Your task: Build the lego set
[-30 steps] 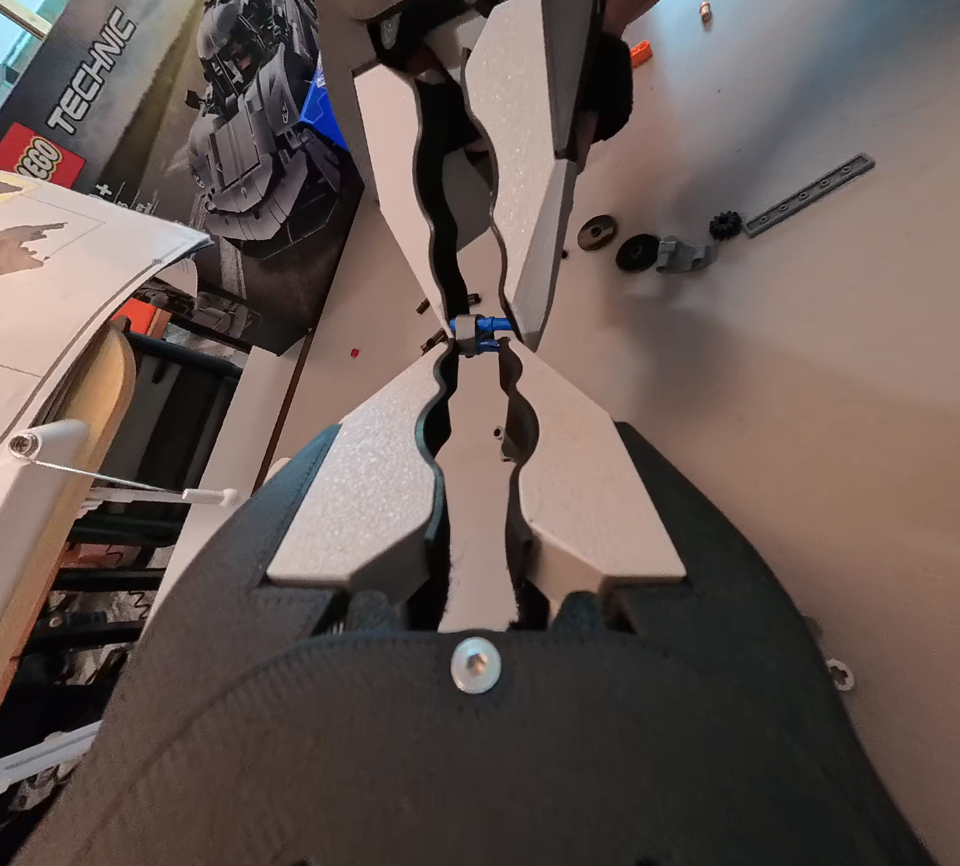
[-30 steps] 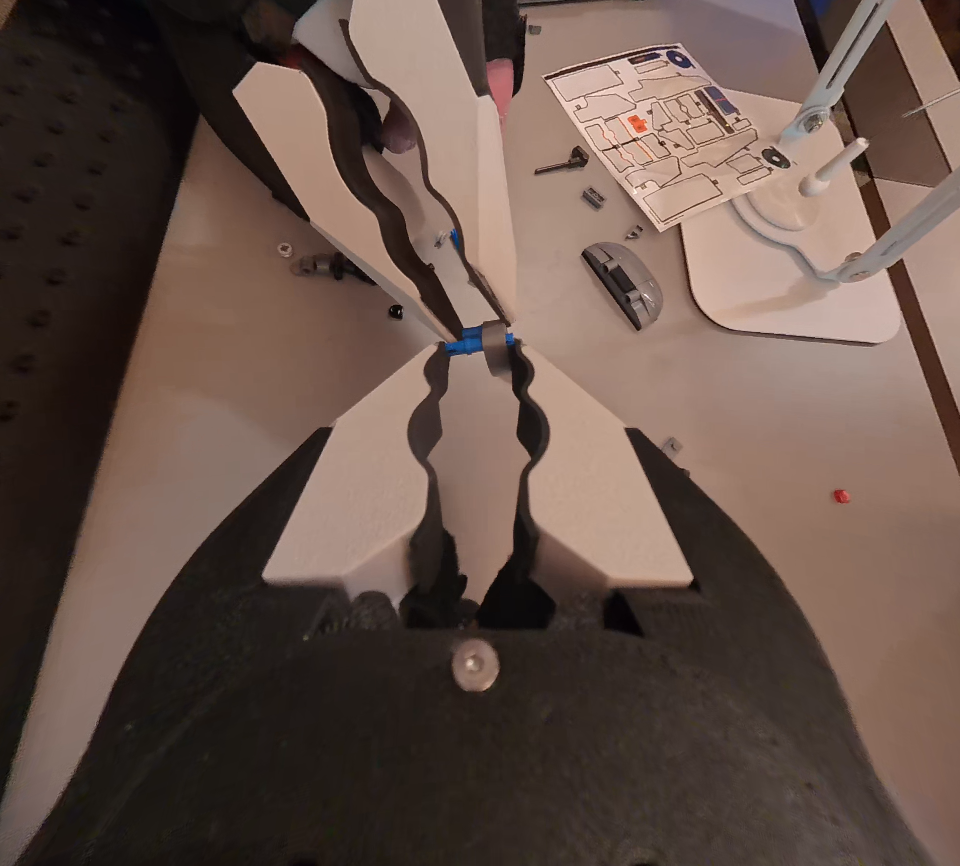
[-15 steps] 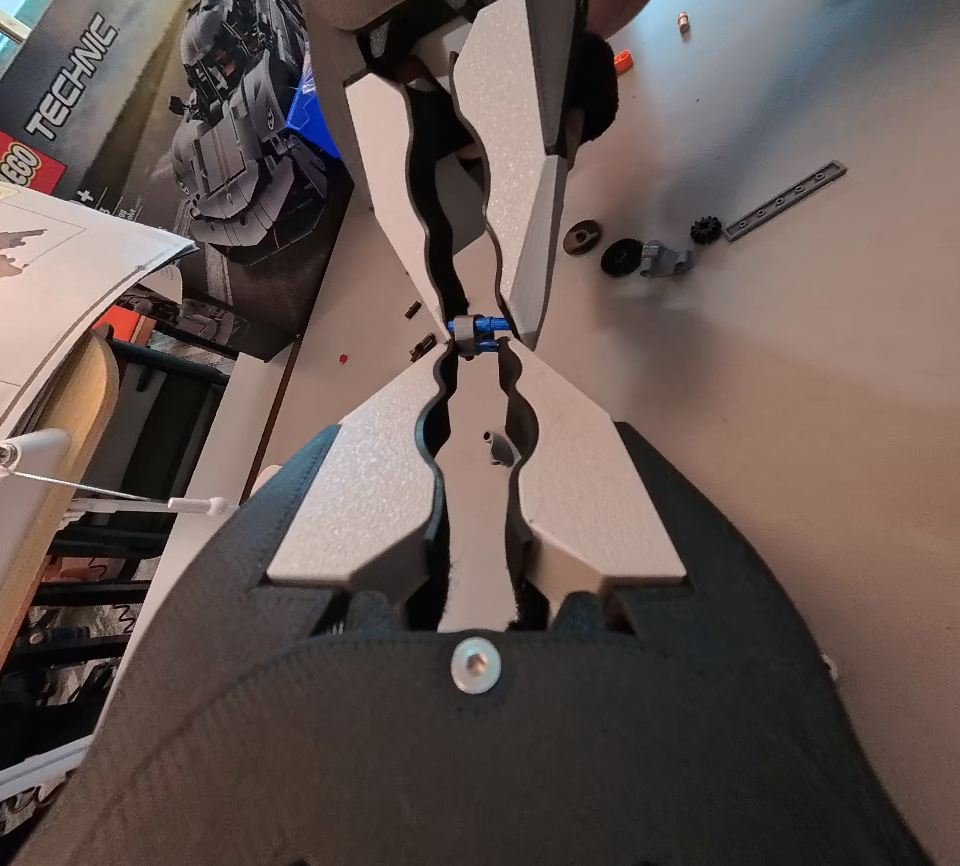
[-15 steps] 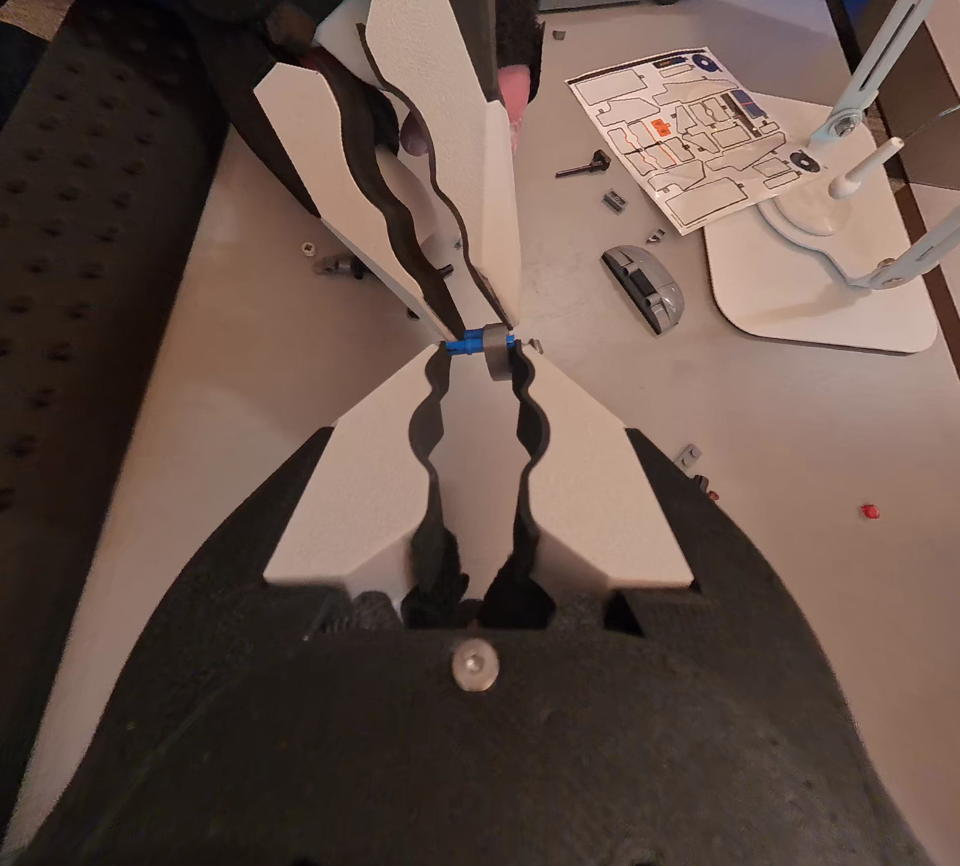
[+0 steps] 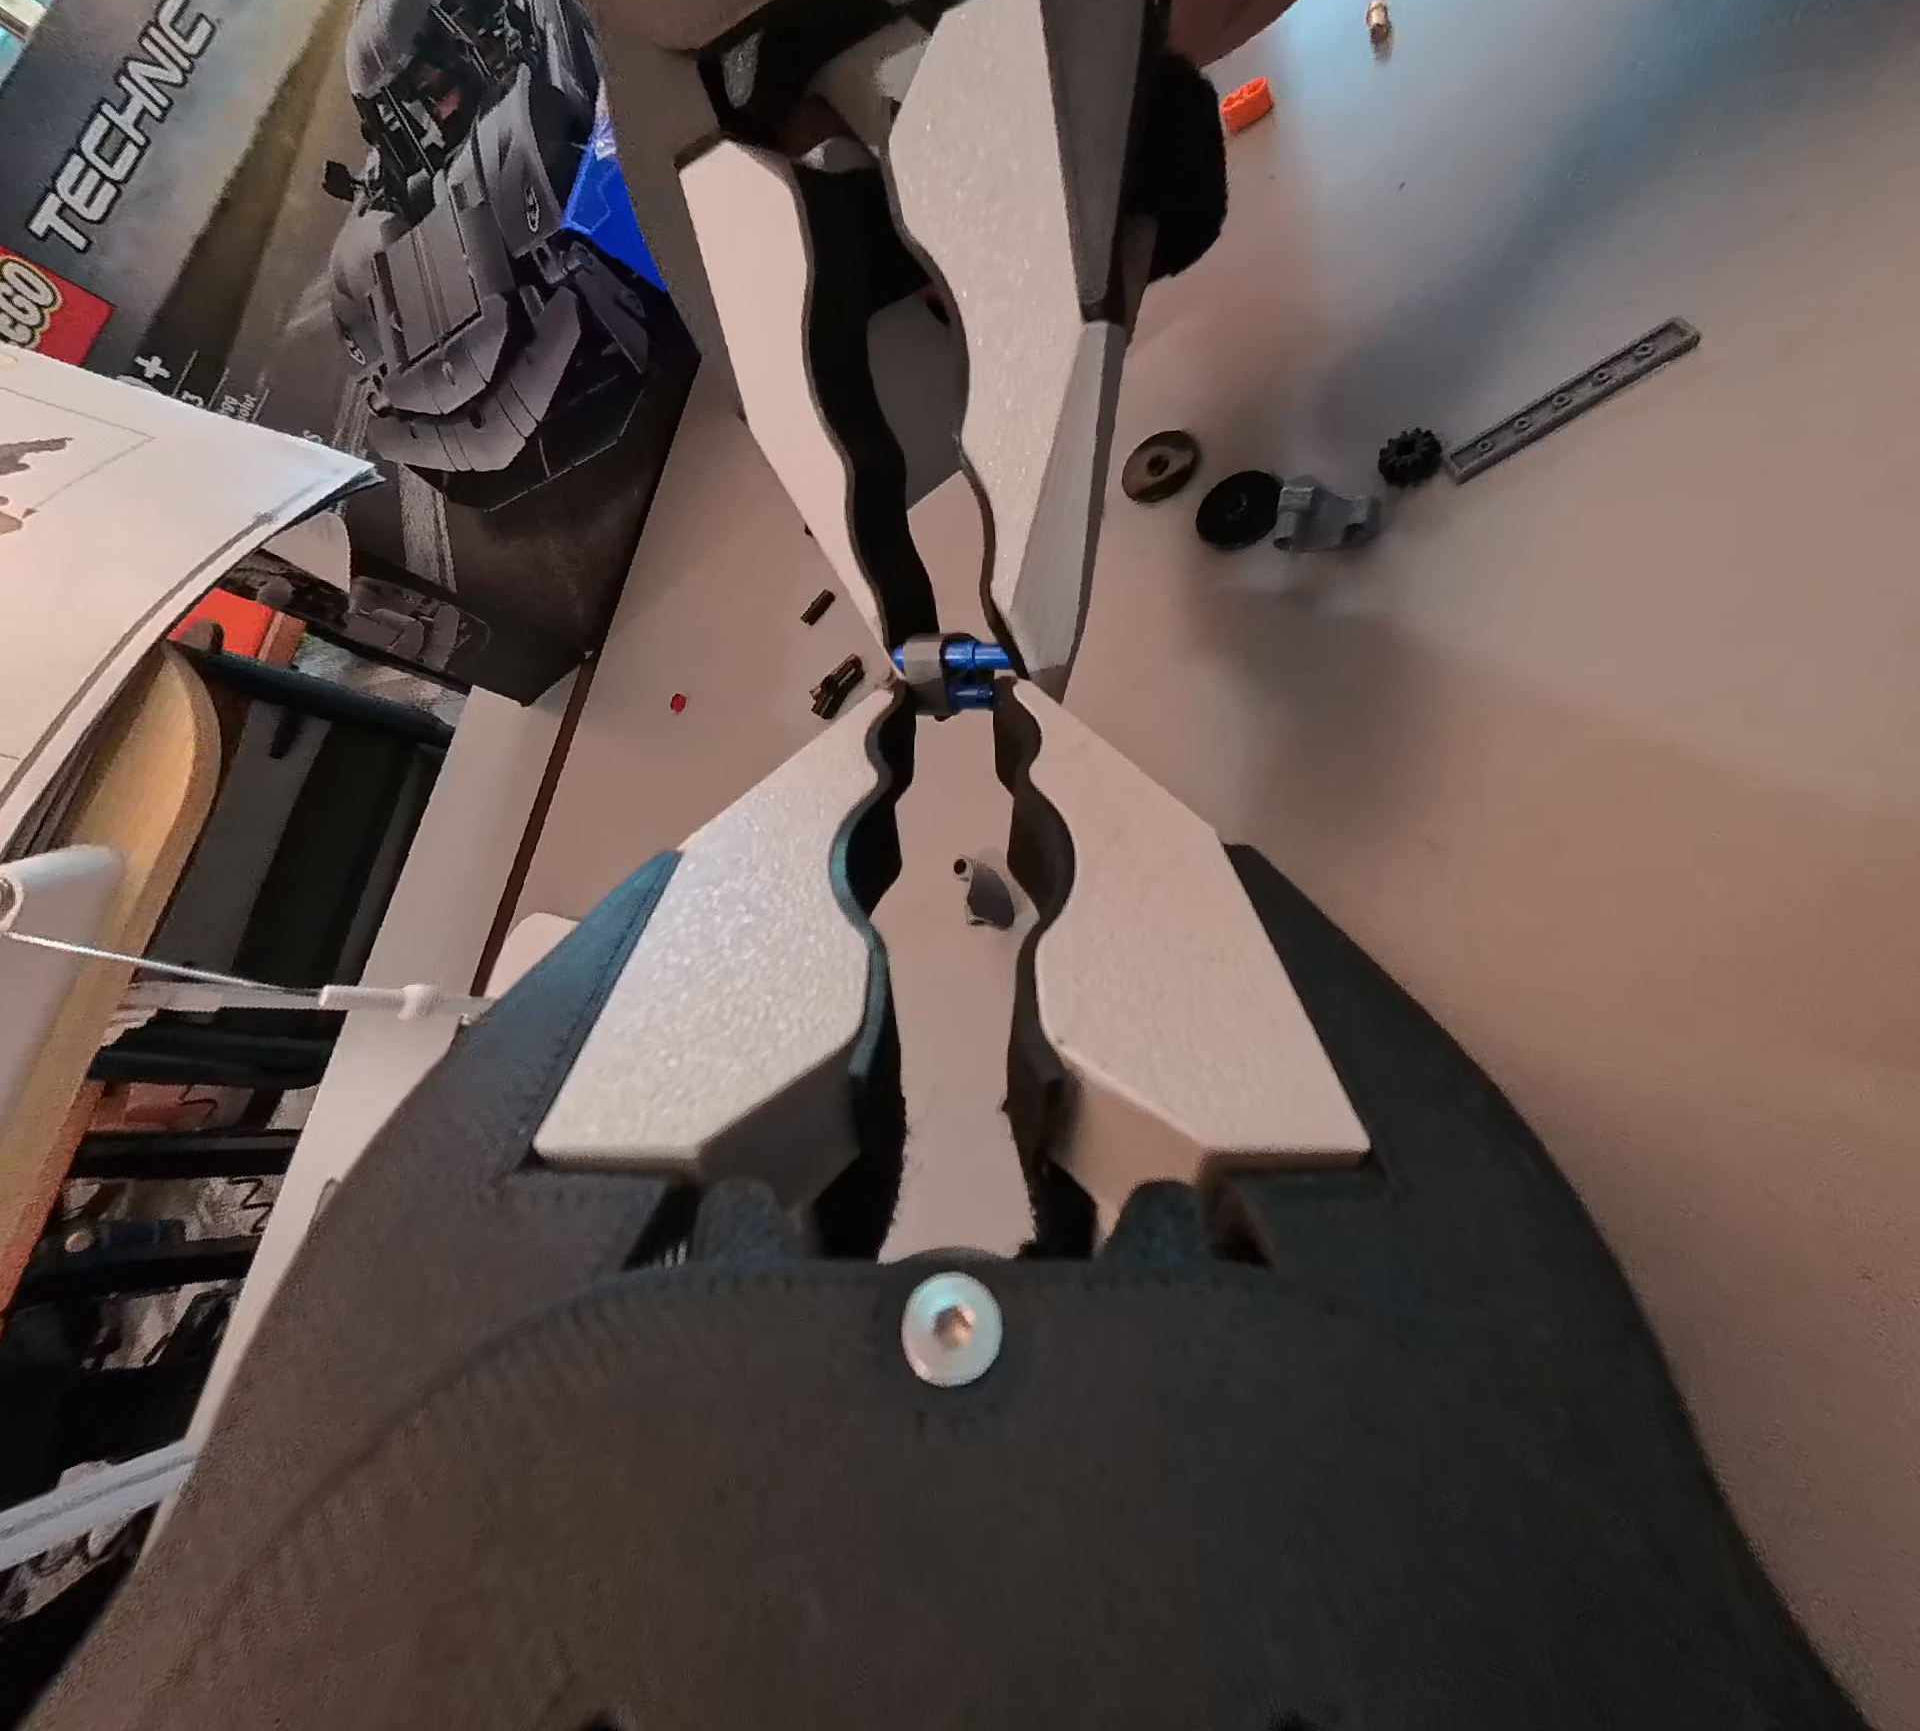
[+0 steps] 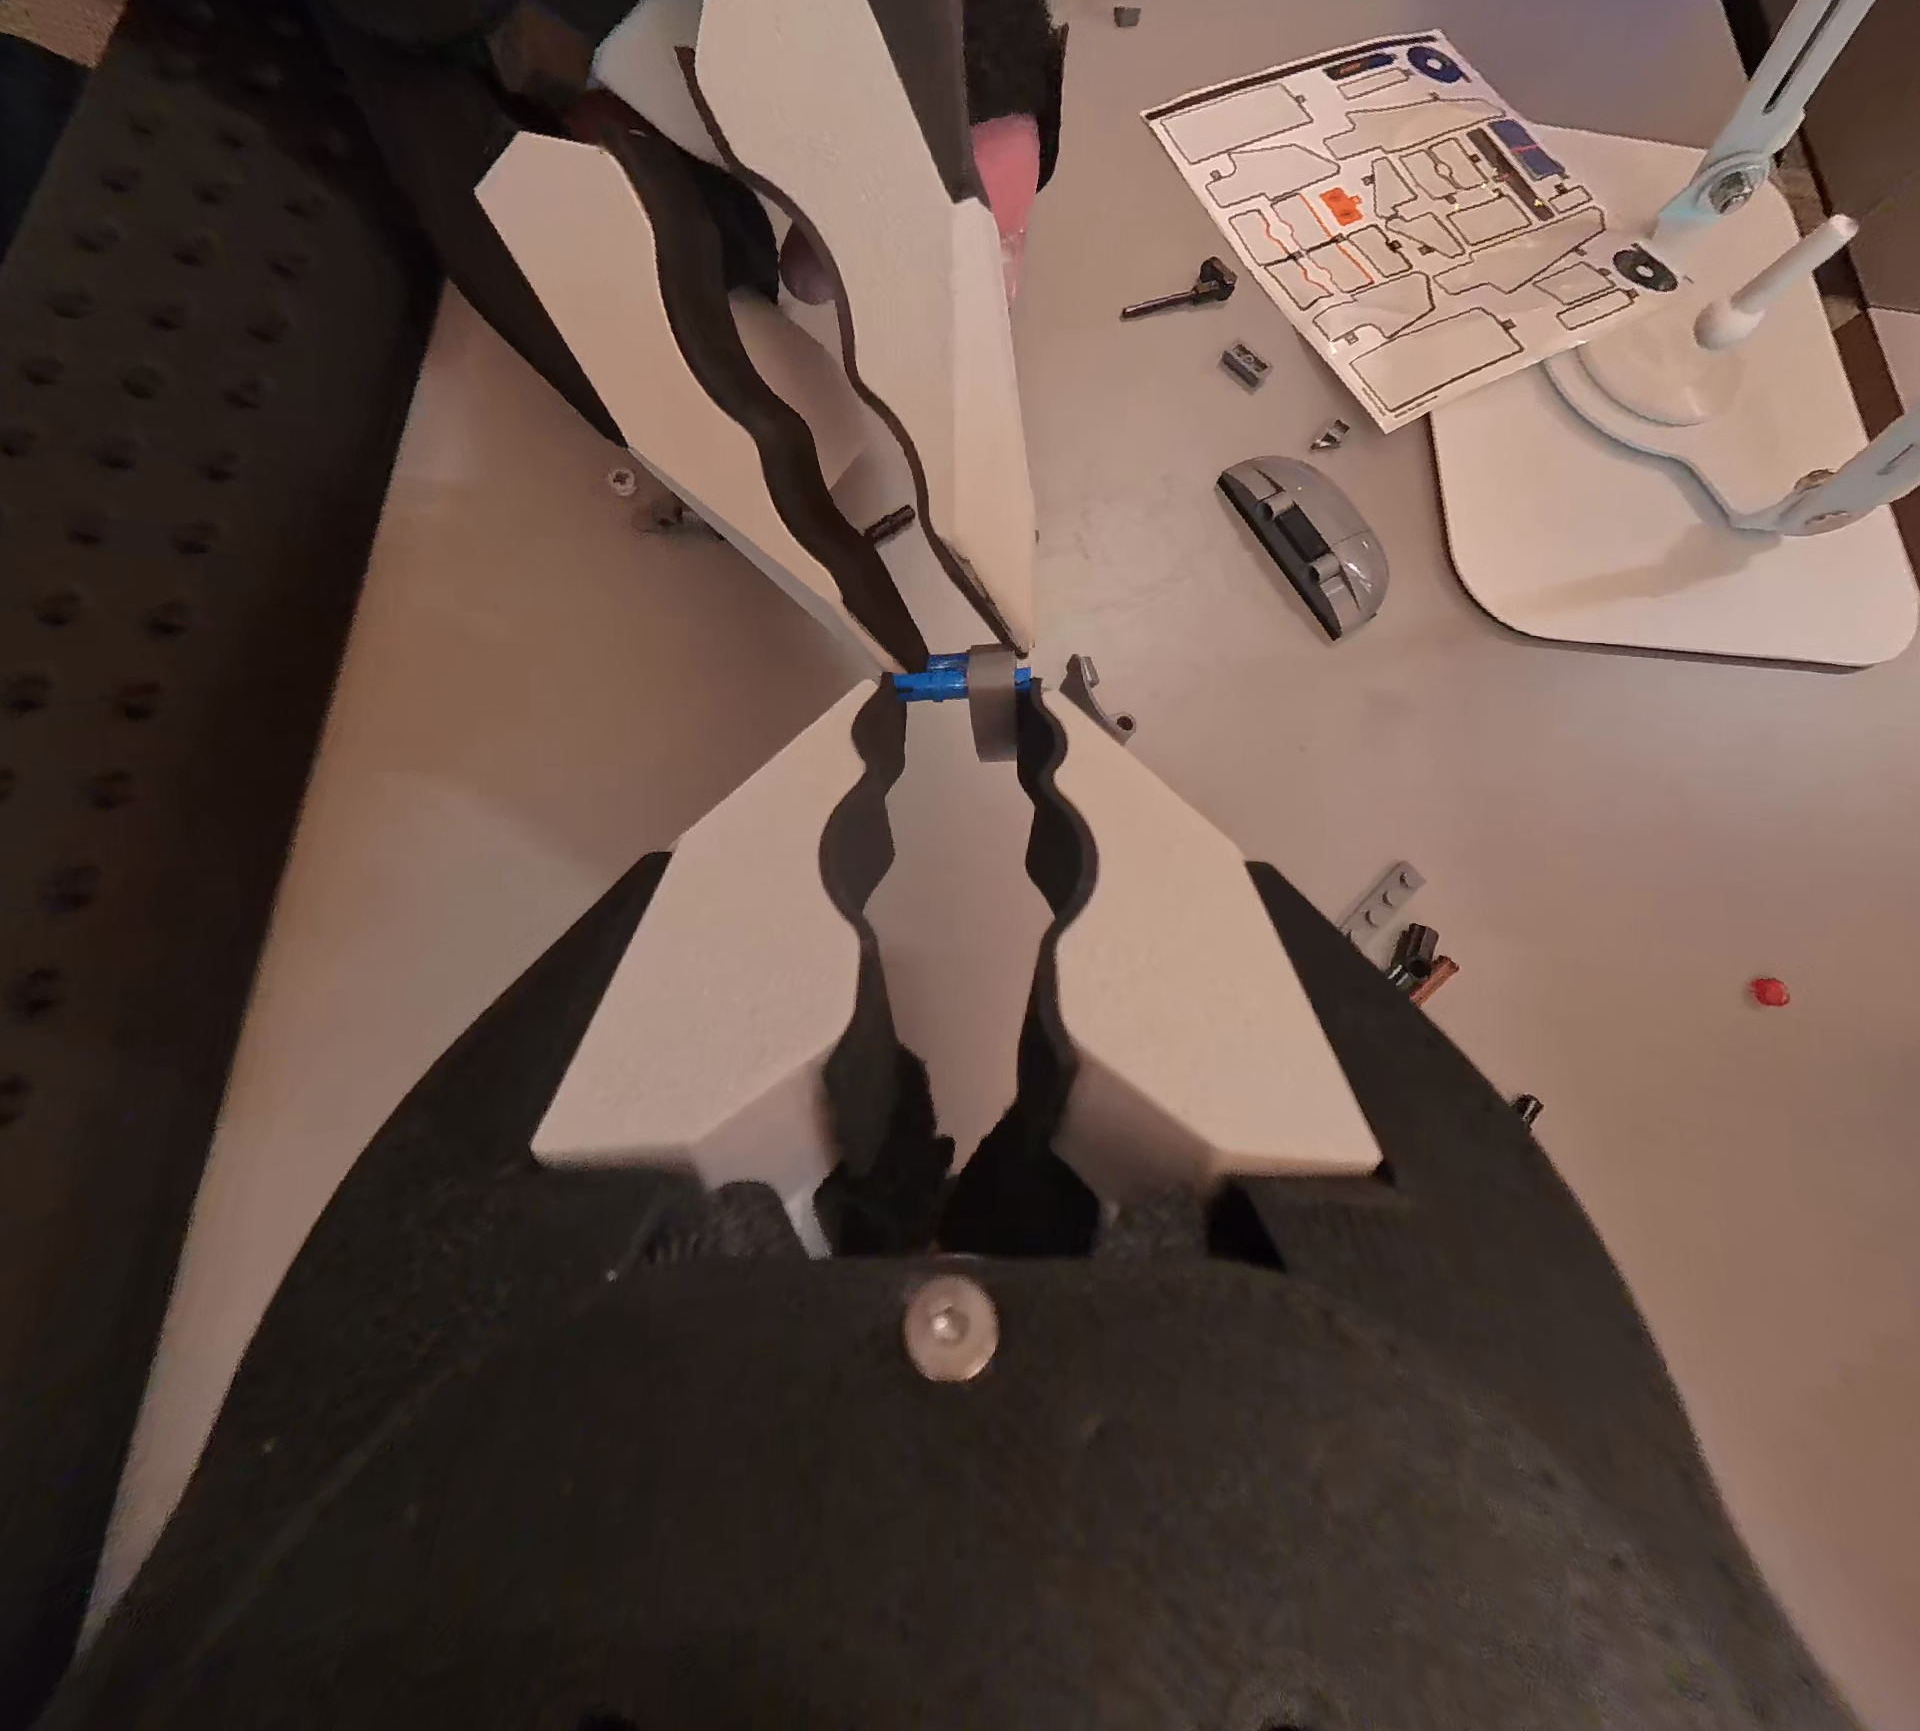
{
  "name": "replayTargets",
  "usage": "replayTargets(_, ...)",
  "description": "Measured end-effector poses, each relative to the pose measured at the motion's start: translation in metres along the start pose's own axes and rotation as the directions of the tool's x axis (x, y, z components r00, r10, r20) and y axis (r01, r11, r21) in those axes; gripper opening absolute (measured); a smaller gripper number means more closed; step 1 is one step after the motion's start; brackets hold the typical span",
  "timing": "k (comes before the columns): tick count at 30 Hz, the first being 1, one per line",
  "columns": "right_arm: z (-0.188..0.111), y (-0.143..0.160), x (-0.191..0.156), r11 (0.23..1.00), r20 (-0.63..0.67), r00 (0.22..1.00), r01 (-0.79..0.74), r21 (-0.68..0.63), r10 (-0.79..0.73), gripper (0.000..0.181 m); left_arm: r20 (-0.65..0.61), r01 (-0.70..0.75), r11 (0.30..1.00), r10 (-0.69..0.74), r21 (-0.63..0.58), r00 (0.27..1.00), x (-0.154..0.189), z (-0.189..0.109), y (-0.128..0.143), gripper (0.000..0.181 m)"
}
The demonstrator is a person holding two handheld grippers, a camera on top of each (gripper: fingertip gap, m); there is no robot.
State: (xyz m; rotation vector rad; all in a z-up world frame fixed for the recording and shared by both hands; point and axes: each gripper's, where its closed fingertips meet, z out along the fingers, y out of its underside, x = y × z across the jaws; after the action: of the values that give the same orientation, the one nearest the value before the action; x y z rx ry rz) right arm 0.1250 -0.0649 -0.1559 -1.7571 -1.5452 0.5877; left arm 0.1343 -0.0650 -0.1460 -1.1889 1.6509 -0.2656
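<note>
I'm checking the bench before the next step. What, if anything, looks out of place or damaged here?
Nothing looks damaged. Both grippers meet tip to tip on a blue pin carrying a grey piece. Small parts lie scattered loose on the table, including a red stud and a grey curved panel; that seems ordinary for a build.

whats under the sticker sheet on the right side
The white printed sticker sheet lies partly on the bare grey table, and its right edge overlaps the white flat base plate of a stand. Whatever else lies beneath the sheet is covered.
</note>
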Motion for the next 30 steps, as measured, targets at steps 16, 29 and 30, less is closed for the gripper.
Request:
replayTargets(16, -0.002, -0.003, -0.001, 0.998, 0.040, 0.999, -0.003, 0.059, 0.001, 0.023, -0.036, 0.035, 0.998, -0.033, 0.044, 0.999, -0.002, -0.002, -0.003, 0.013)
replayTargets(29, -0.005, -0.005, -0.006, 0.993, 0.119, 0.991, -0.066, 0.101, 0.053, 0.021, -0.063, 0.058, 0.996, -0.054, 0.063, 0.997, 0.001, -0.003, -0.006, 0.013)
replayTargets(30, -0.005, -0.005, -0.006, 0.993, 0.112, 0.992, -0.063, 0.096, 0.052, 0.021, -0.066, 0.064, 0.996, -0.060, 0.066, 0.996, 0.001, -0.003, -0.006, 0.013)
